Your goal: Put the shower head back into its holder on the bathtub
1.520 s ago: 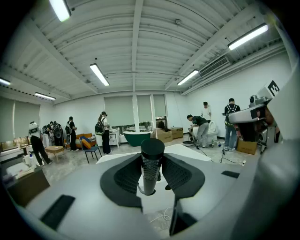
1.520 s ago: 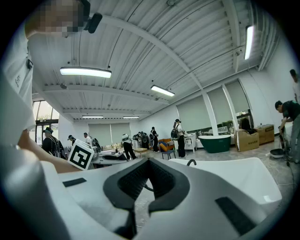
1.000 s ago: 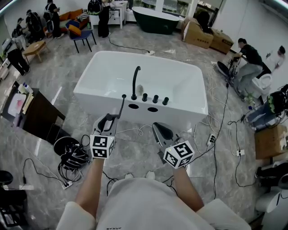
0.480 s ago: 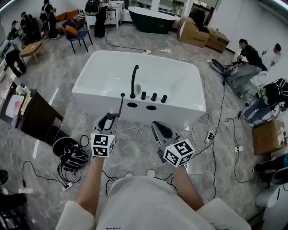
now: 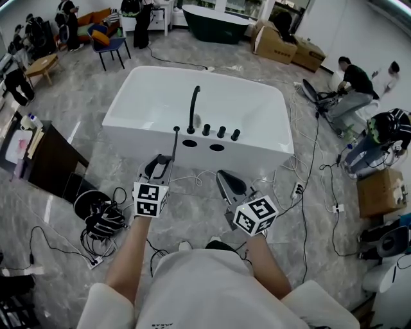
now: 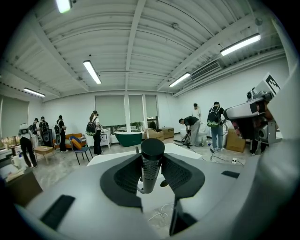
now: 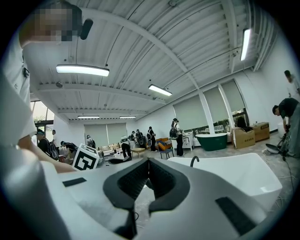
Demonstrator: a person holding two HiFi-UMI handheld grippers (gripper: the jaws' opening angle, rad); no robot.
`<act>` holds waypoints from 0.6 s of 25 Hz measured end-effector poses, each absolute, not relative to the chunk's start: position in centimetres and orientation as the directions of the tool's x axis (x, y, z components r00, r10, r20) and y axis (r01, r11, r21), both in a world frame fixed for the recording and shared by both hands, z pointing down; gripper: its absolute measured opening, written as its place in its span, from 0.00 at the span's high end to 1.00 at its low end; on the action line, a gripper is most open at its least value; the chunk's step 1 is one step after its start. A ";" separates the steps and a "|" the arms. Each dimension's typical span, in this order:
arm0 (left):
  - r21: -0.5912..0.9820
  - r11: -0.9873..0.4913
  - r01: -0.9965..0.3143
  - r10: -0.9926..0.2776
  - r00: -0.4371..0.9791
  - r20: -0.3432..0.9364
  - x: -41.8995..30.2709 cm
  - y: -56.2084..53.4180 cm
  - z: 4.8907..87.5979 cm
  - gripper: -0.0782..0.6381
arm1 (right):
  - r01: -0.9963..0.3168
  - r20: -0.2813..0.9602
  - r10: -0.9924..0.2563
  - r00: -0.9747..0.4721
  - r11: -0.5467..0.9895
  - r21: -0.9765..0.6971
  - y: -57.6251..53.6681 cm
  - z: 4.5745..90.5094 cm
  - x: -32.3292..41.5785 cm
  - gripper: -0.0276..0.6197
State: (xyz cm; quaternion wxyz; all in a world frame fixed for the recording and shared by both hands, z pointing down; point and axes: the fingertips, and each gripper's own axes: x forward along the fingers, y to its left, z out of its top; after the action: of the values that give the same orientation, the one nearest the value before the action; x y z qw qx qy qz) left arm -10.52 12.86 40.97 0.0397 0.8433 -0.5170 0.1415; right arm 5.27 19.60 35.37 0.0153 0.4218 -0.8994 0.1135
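The white bathtub stands ahead in the head view, with a black spout, three black knobs and two dark holes in its near rim. My left gripper is shut on the black shower head, which stands upright as a thin wand just short of the rim. In the left gripper view the shower head sits between the pads of my left gripper. My right gripper hovers over the floor to the right, jaws together and empty; my right gripper faces the bathtub.
Cables trail over the marble floor before the tub, and a black bundle lies at the left. A dark cabinet stands further left. People work at the right and at the back, near a green tub.
The right gripper has crept slightly forward towards the tub. The left gripper keeps its hold on the shower head and has hardly moved.
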 end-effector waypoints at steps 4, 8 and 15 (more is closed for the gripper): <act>-0.080 -0.461 -0.884 -0.862 0.424 0.278 -11.3 13.1 41.1 0.69 | -0.757 0.128 -0.748 -0.651 0.628 -0.182 19.9 35.4 4.0 0.93; -0.079 -0.464 -0.882 -0.860 0.427 0.280 -11.9 13.3 41.2 0.69 | -0.756 0.128 -0.747 -0.653 0.628 -0.185 19.9 35.3 3.2 0.93; -0.077 -0.467 -0.881 -0.858 0.431 0.280 -12.4 13.0 41.3 0.69 | -0.755 0.143 -0.743 -0.654 0.628 -0.191 19.7 35.8 2.6 0.93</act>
State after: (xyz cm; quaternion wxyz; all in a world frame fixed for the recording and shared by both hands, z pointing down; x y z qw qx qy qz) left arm -12.39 12.98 41.31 0.0402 0.8448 -0.5145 0.1410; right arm 2.61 19.73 35.85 0.0252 0.4152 -0.9018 0.1177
